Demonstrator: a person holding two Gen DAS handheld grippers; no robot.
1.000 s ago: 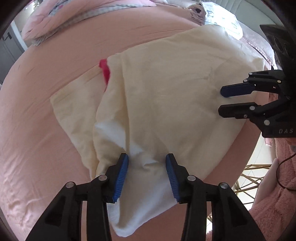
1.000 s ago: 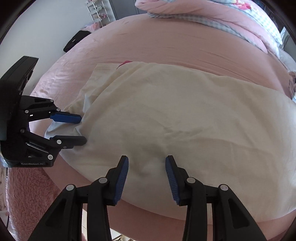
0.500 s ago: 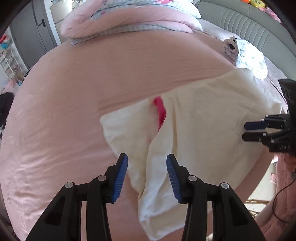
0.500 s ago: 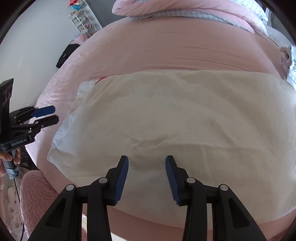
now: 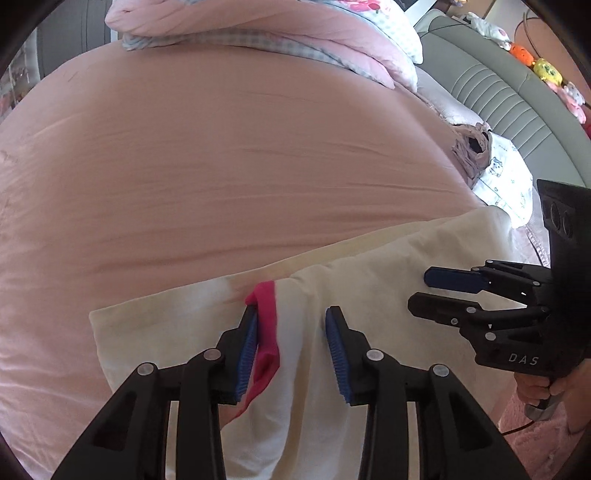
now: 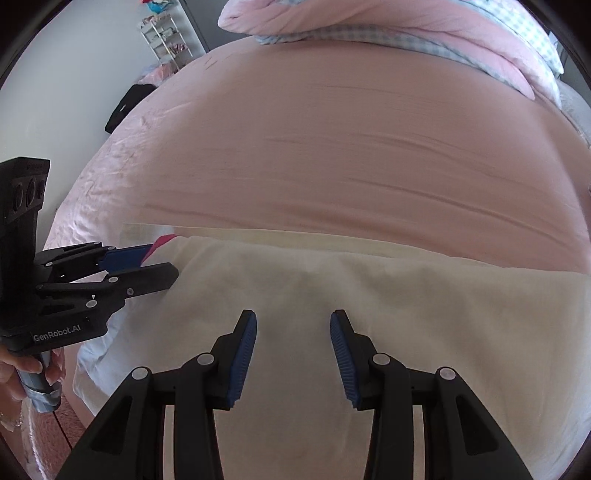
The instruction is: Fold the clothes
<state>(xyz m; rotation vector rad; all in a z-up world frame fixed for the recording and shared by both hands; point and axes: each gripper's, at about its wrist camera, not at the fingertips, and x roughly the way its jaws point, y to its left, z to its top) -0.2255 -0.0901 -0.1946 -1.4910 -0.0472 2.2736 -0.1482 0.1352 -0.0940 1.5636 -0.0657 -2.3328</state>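
Note:
A cream garment (image 5: 369, 280) with a red trim strip (image 5: 266, 317) lies folded along the near edge of the pink bed; it also shows in the right wrist view (image 6: 369, 314). My left gripper (image 5: 291, 332) is open over the garment's left part, its left finger beside the red trim. My right gripper (image 6: 293, 347) is open and empty just above the garment's middle. The right gripper shows in the left wrist view (image 5: 436, 291). The left gripper shows in the right wrist view (image 6: 159, 264), with the red trim (image 6: 162, 242) at its tips.
The pink bedsheet (image 5: 221, 166) stretches beyond the garment. A folded pink quilt (image 5: 258, 29) lies at the far end. More clothes (image 5: 506, 173) sit at the right by a grey headboard (image 5: 517, 96). A shelf rack (image 6: 166, 33) stands by the far wall.
Both grippers have moved forward over the garment and stayed open. The left one has come up to the red trim, and the two grippers are now closer together.

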